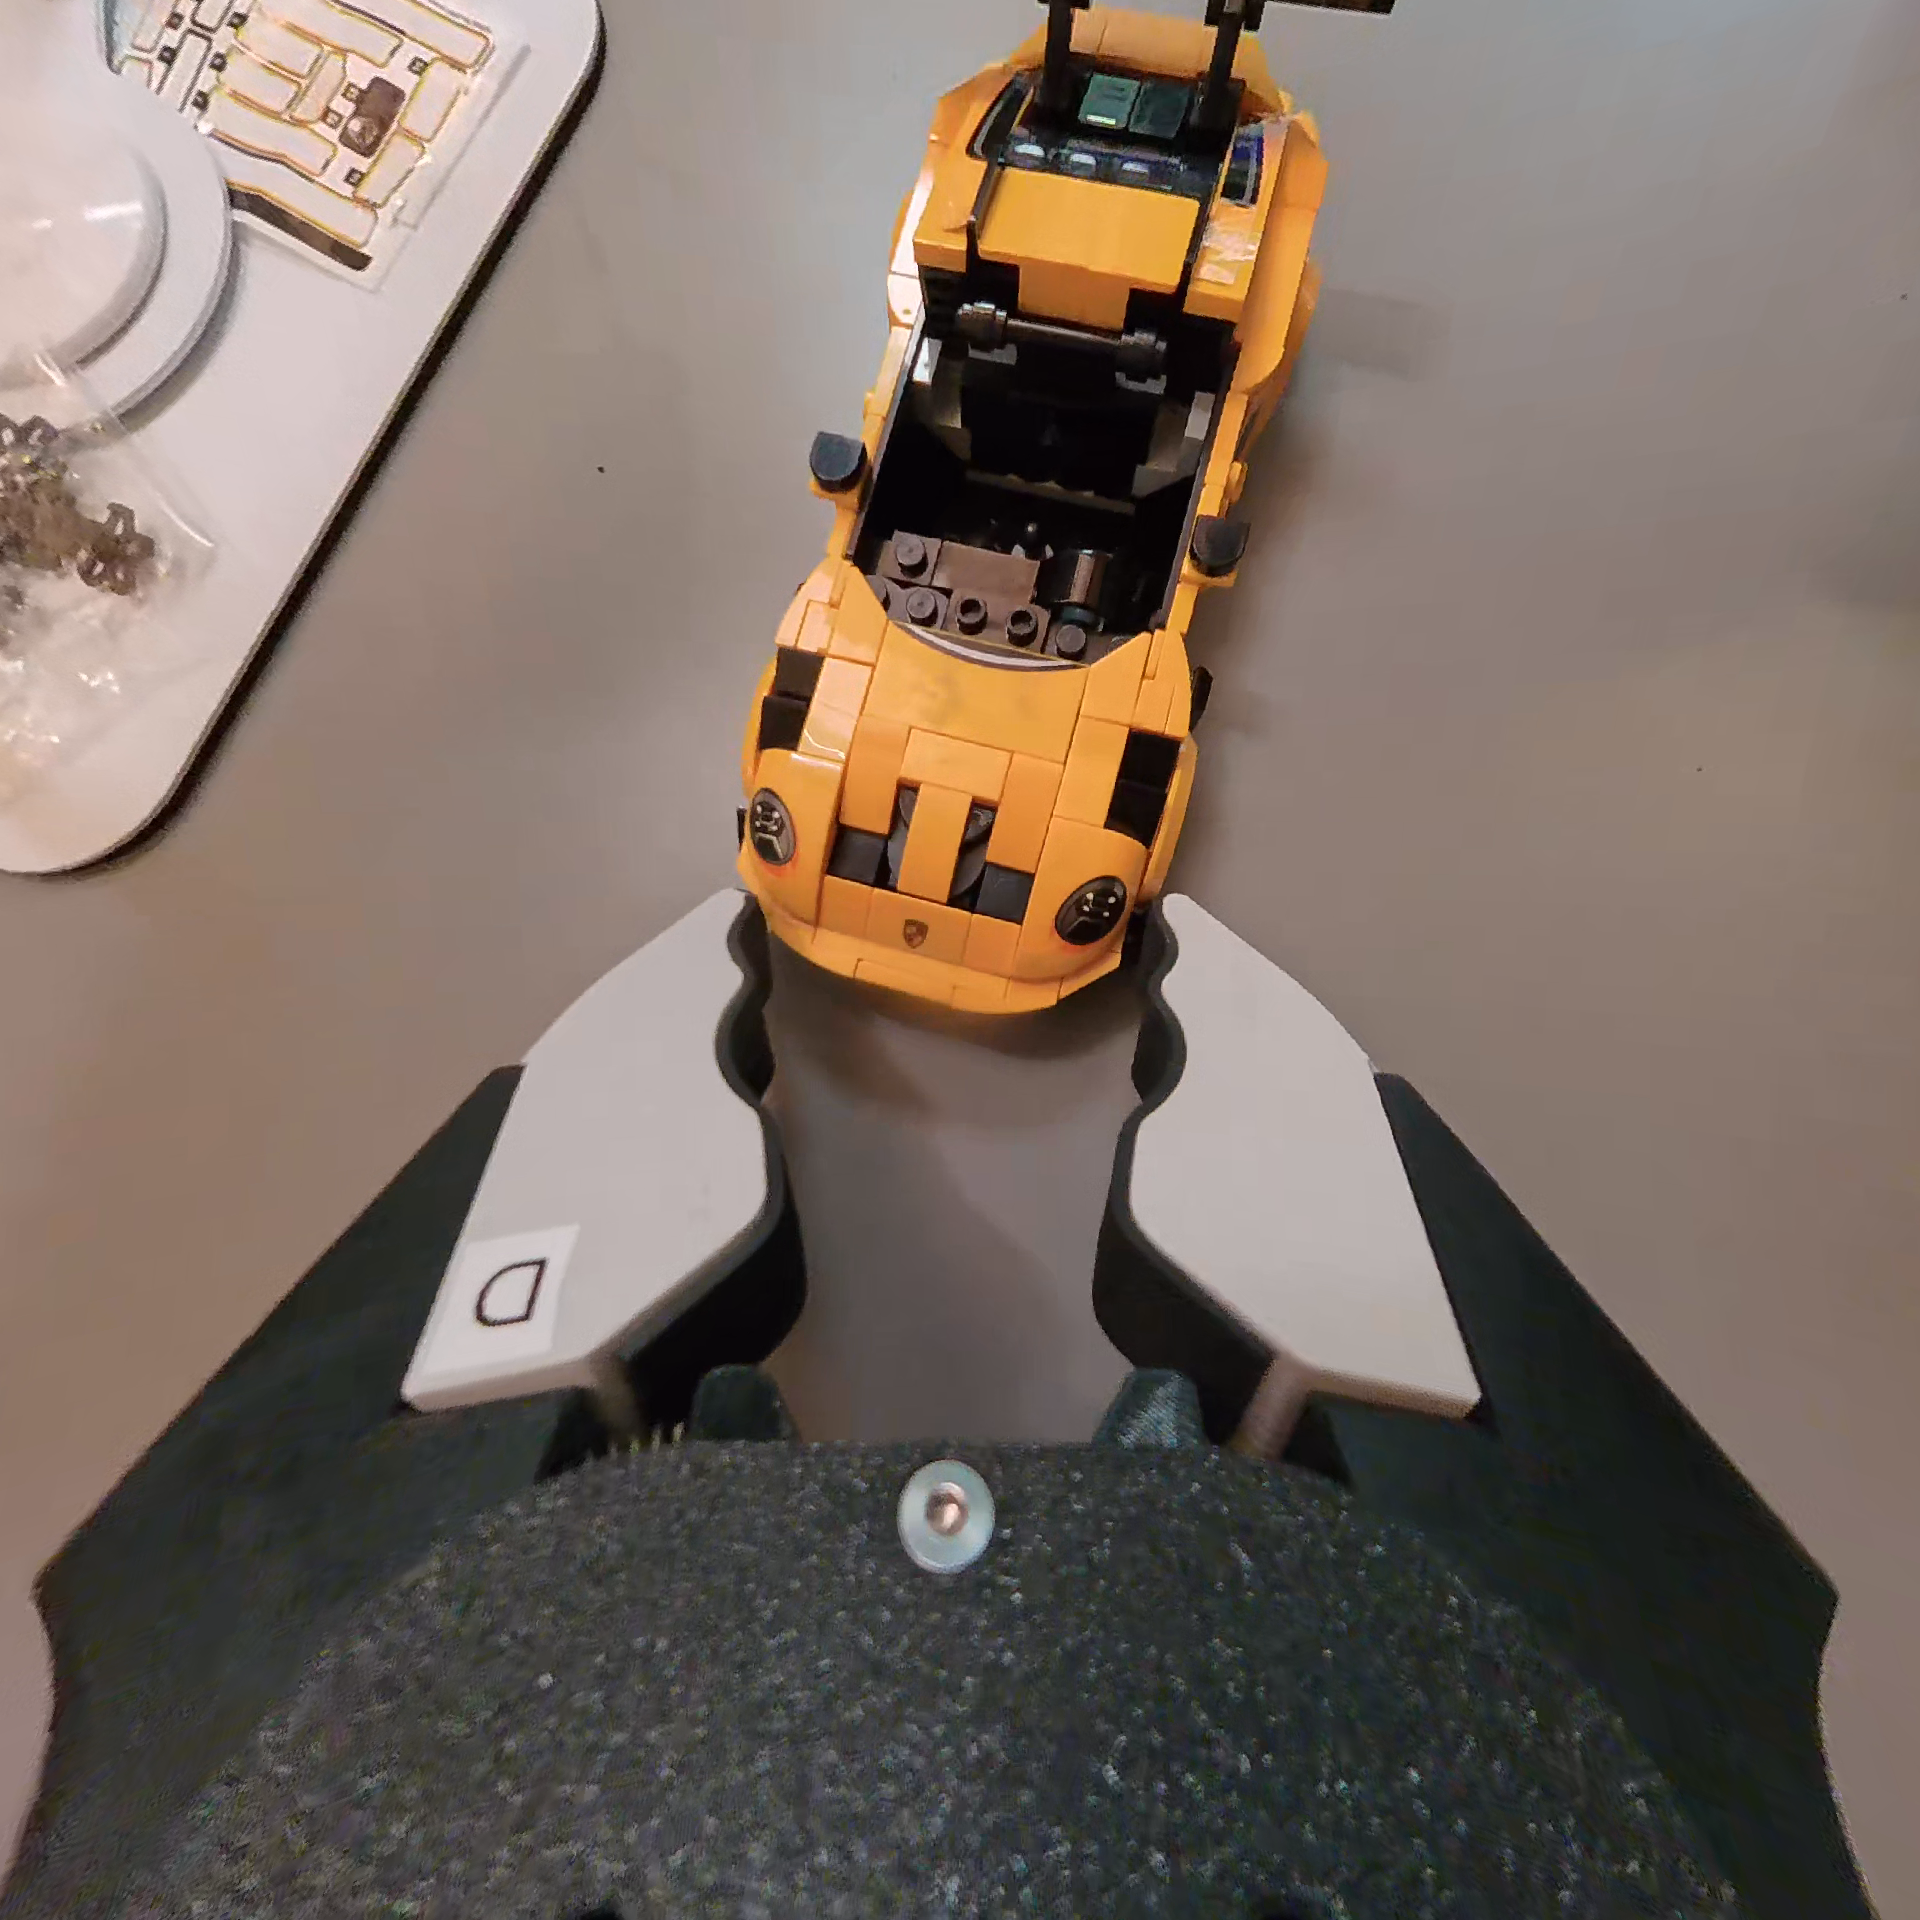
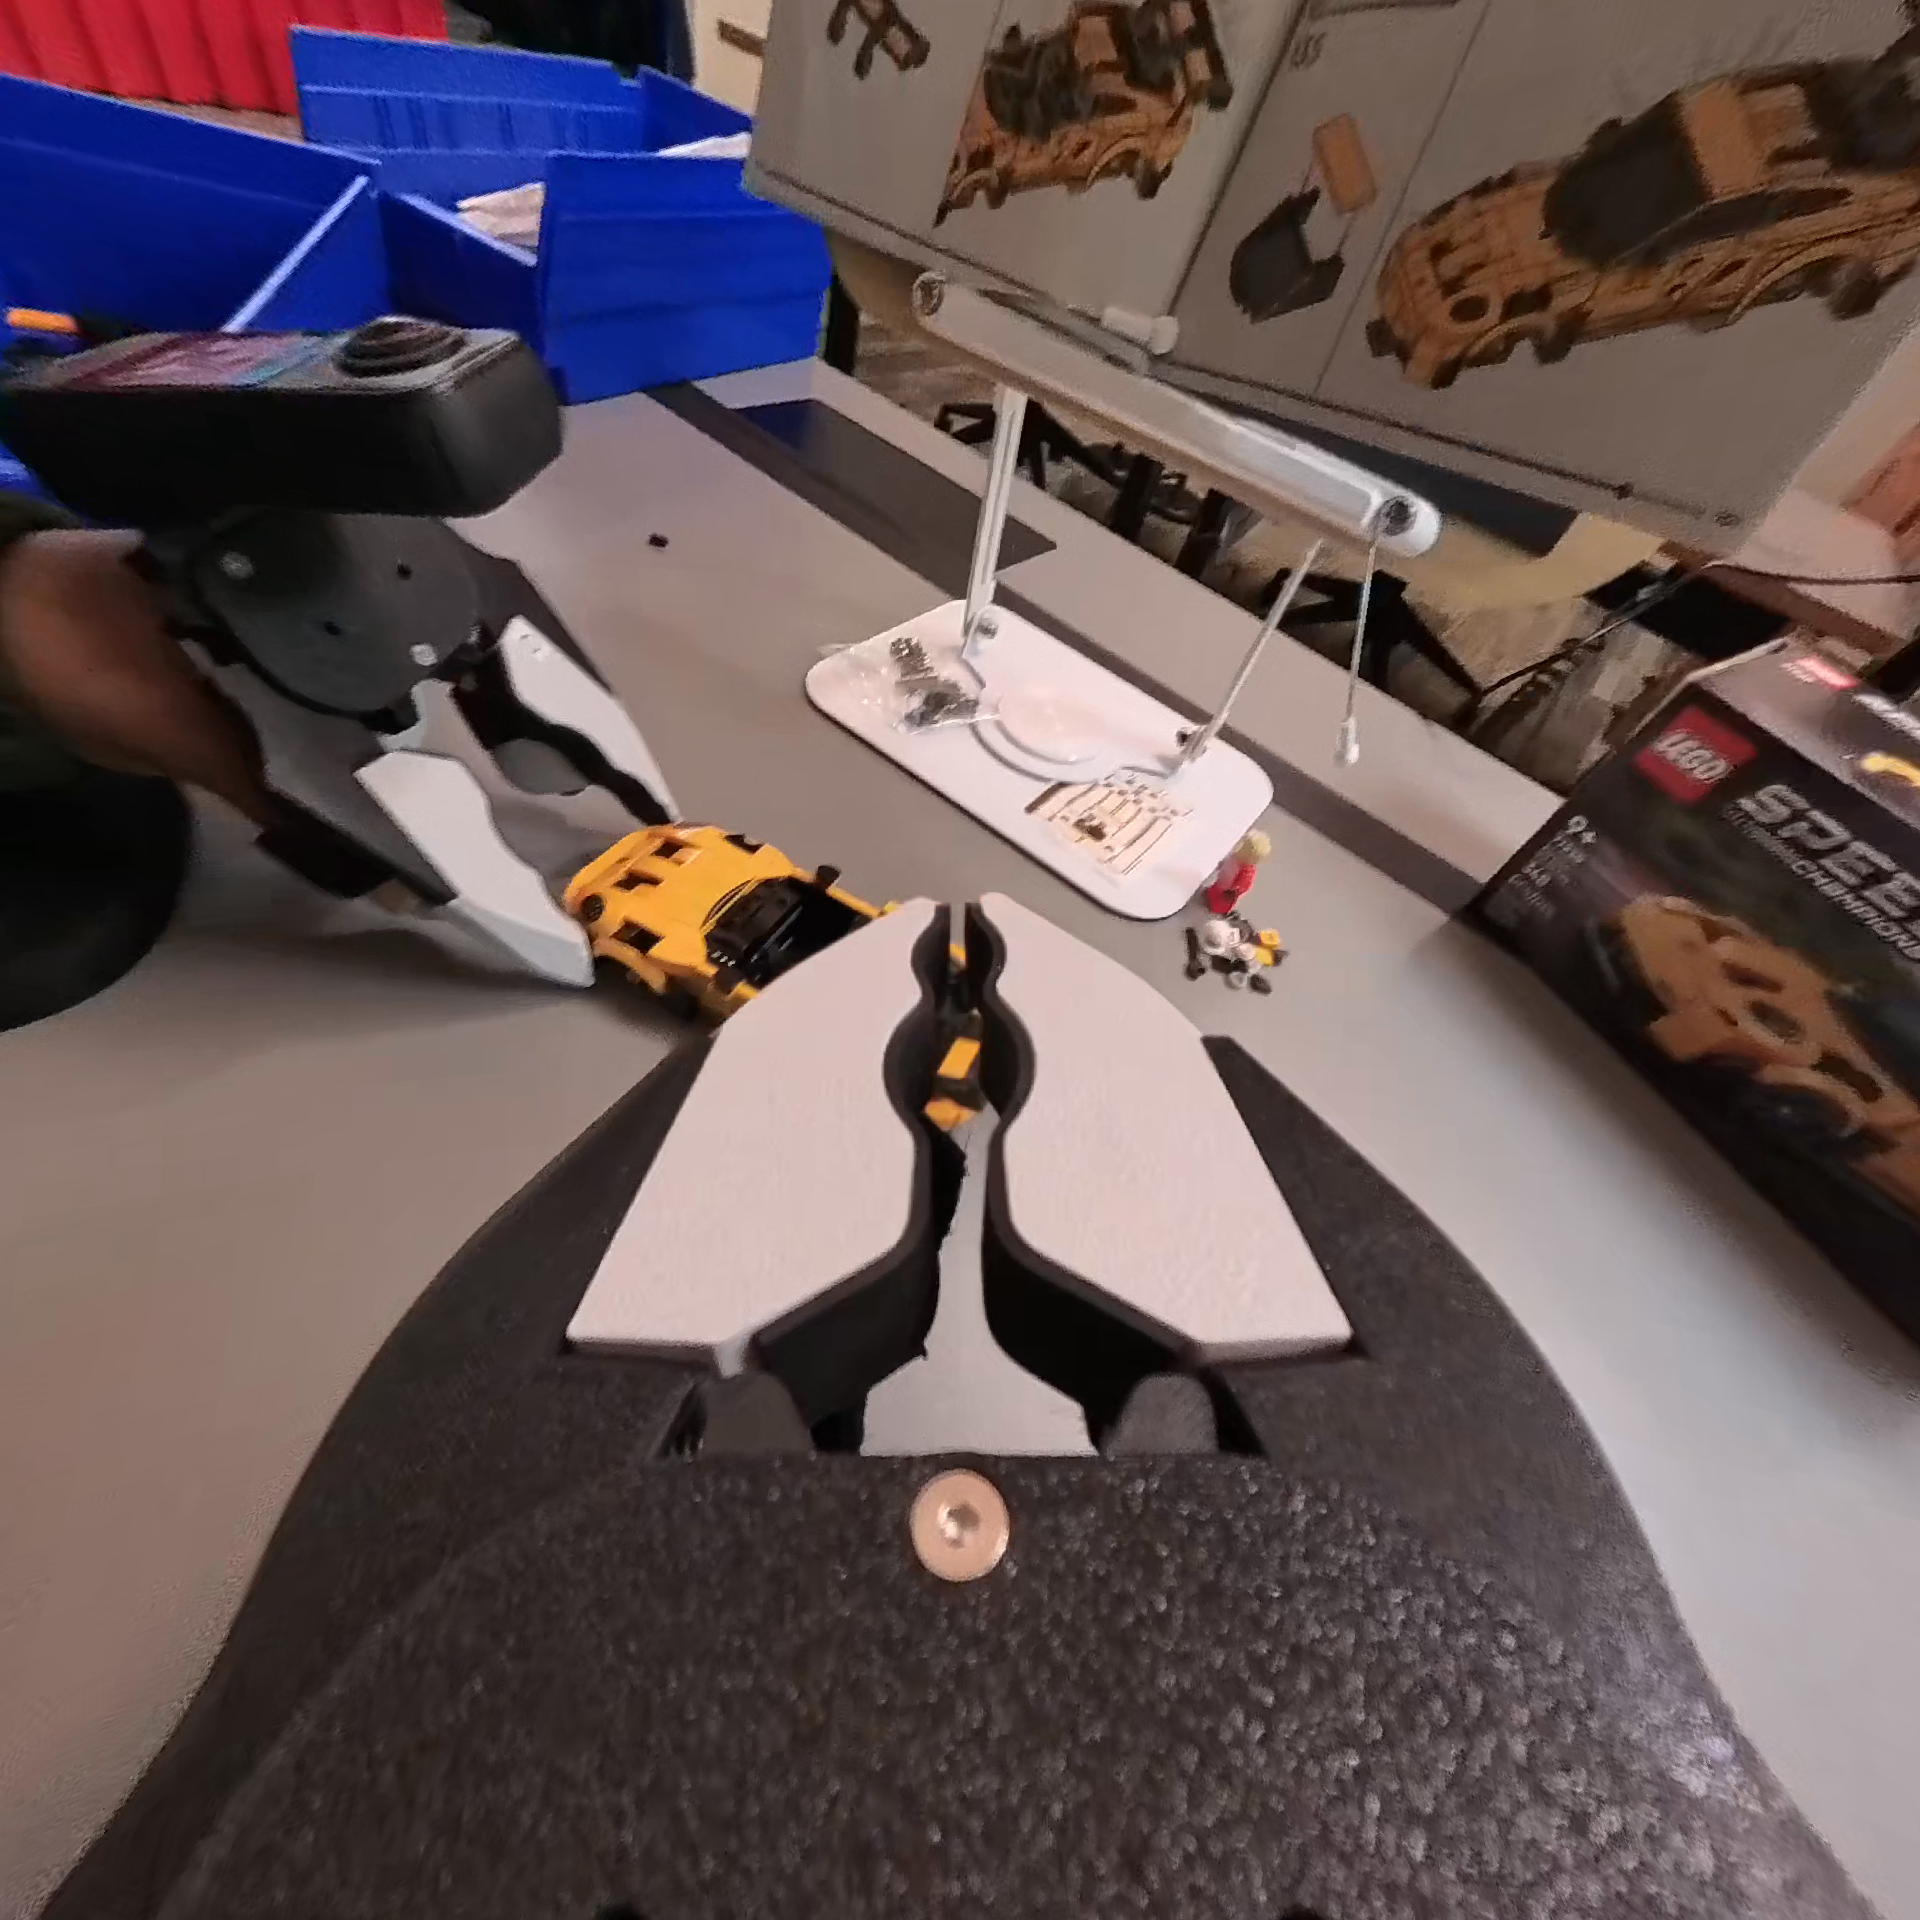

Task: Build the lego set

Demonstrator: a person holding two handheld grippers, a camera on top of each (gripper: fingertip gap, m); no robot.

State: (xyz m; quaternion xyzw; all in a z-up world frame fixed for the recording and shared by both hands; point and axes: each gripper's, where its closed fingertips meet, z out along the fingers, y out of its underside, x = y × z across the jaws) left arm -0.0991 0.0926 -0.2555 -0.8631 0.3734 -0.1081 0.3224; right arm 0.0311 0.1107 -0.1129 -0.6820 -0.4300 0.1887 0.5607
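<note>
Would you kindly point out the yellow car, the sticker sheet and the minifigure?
yellow car (image 1: pixel 961 821): left wrist view, on its hood.
sticker sheet (image 2: pixel 1107 821): right wrist view, sheet's middle.
minifigure (image 2: pixel 1238 876): right wrist view, red torso.

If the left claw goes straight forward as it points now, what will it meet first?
Most likely the nose of the yellow car. The left claw stands open, its tips on either side of the car's front, seemingly already touching or nearly so.

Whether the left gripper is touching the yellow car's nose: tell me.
Cannot tell. In the left wrist view the left gripper is open, and its fingers flank the yellow car at the nose. The tips meet its outline, with neither gap nor contact plain.
</note>
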